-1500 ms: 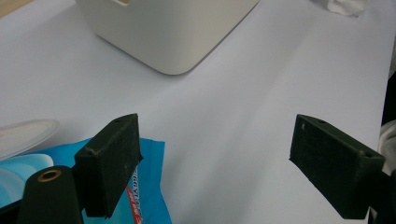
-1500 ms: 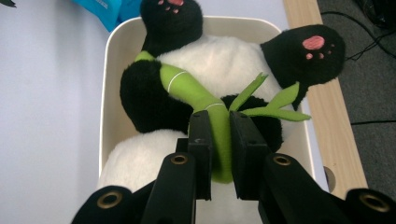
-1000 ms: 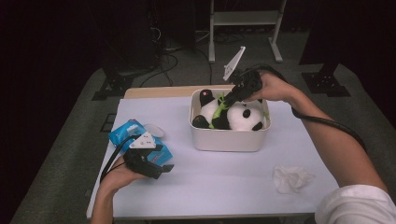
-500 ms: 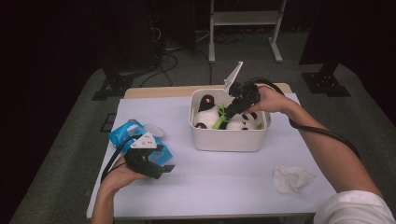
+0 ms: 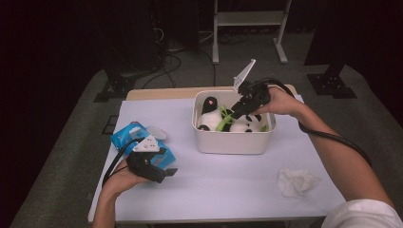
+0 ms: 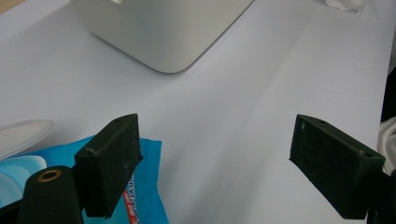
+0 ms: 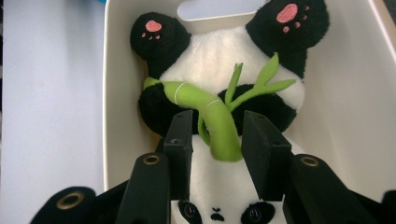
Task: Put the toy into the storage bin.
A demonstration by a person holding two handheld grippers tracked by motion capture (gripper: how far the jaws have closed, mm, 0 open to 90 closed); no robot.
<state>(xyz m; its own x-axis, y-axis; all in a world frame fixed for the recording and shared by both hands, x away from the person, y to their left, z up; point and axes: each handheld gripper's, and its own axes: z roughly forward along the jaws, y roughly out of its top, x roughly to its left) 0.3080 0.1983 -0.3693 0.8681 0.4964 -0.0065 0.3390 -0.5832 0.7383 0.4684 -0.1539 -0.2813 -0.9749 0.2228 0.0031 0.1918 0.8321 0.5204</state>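
A plush panda lies on its back in a cream bin with a green bamboo stalk across its belly. My right gripper reaches down into the bin. Its jaws have just been opening; the stalk sits between the pads, which stand slightly off it. In the high view the right gripper is over the panda. My left gripper rests at the table's left, open wide with nothing between its fingers. It lies on a blue packet.
The blue packet lies left of the bin, with a small white oval thing beside it. A crumpled white tissue sits at the front right. The bin's corner stands ahead of the left gripper.
The right gripper has sunk into the bin with the panda, and its jaws have spread off the bamboo stalk. The left gripper has stayed put.
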